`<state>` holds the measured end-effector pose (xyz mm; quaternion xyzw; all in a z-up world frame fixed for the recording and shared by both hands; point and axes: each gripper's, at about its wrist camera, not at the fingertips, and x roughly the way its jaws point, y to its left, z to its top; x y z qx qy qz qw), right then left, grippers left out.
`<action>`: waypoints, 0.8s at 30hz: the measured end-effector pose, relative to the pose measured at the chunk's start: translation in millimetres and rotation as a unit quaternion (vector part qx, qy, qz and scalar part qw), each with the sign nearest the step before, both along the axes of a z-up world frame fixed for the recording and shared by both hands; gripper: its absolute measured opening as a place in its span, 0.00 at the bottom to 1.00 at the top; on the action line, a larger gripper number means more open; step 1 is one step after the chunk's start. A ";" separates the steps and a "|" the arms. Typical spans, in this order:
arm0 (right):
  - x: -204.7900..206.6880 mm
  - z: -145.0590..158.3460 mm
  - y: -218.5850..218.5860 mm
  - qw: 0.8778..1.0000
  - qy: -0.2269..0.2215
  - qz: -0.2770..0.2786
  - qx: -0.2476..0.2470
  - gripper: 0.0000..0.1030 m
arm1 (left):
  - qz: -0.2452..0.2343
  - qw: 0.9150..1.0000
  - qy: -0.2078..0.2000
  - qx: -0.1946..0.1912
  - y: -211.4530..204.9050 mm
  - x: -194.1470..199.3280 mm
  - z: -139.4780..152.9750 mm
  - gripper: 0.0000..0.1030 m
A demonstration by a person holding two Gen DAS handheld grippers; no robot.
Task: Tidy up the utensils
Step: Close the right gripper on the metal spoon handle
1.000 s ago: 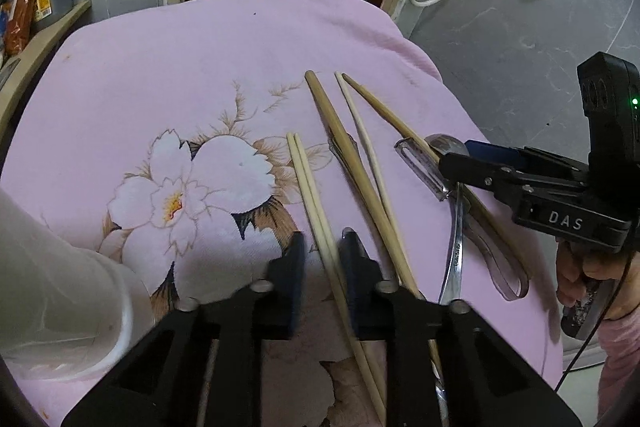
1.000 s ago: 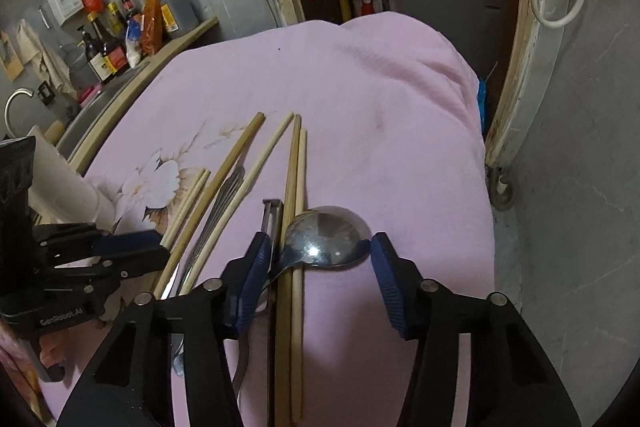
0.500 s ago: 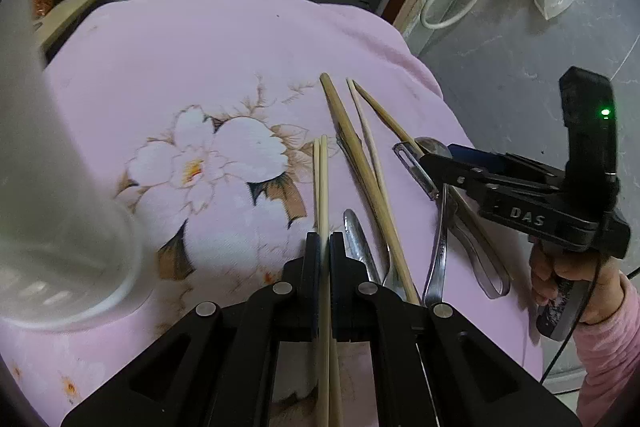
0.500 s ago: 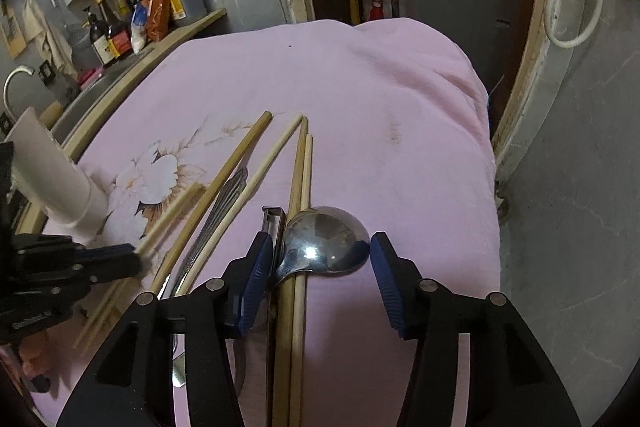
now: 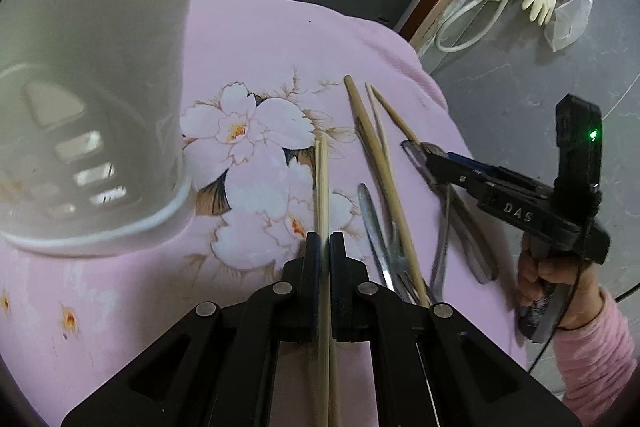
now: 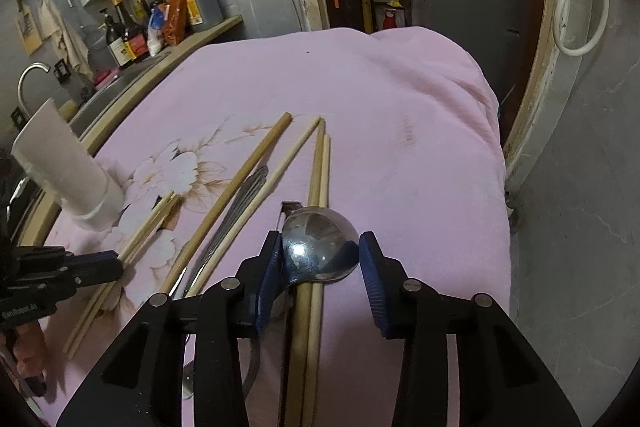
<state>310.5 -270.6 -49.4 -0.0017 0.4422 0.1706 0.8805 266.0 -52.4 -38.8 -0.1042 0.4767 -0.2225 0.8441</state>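
- The left gripper (image 5: pixel 325 259), black with two narrow fingers, was clamped on a pair of pale wooden chopsticks (image 5: pixel 323 187) that ran forward between its pads over the pink cloth with a white flower print (image 5: pixel 280 39).
- A white plastic utensil holder with slotted base (image 5: pixel 92 67) lay on its side near the left edge of the cloth, its open mouth turned toward the left wrist camera. Only its slotted bottom showed inside; I could see no utensil in it.
- In the right wrist view, that same holder (image 6: pixel 64 167) rested on the cloth's left side, and the held chopsticks (image 6: pixel 132 247) reached toward its rim, their tips just beside it.
- The right gripper (image 6: pixel 320 263), black with blue ribbed pads, stood spread wide, with the bowl of a shiny steel spoon (image 6: pixel 318 251) between its fingers. The left pad seemed to touch the bowl; the right one stood just apart.
- The spoon lay across another pair of tan wooden chopsticks (image 6: pixel 318 179), near the right edge of the cloth.
- A thick long bamboo chopstick (image 6: pixel 236 195) and a thinner pale stick (image 6: pixel 264 191) lay in the middle, slanting, with a metal-handled utensil (image 6: pixel 240 203) between them.
- A steel peeler (image 5: pixel 416 157) lay beside the spoon.
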 end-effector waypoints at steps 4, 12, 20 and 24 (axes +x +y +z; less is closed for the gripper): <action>-13.8 3.6 6.5 1.000 -0.021 0.015 -0.011 0.33 | 0.005 1.000 -0.008 -0.020 5.5 -8.3 4.8 0.02; -39.5 10.0 25.0 0.995 -0.064 0.056 -0.045 0.28 | 0.040 0.999 -0.022 0.006 14.0 -21.8 2.3 0.02; -48.5 11.4 29.6 0.992 -0.081 0.076 -0.056 0.26 | 0.025 0.999 0.005 0.048 9.1 -16.5 -3.3 0.03; -53.8 10.9 33.5 0.990 -0.088 0.092 -0.059 0.25 | 0.007 0.997 0.020 0.076 2.6 -8.6 -4.5 0.03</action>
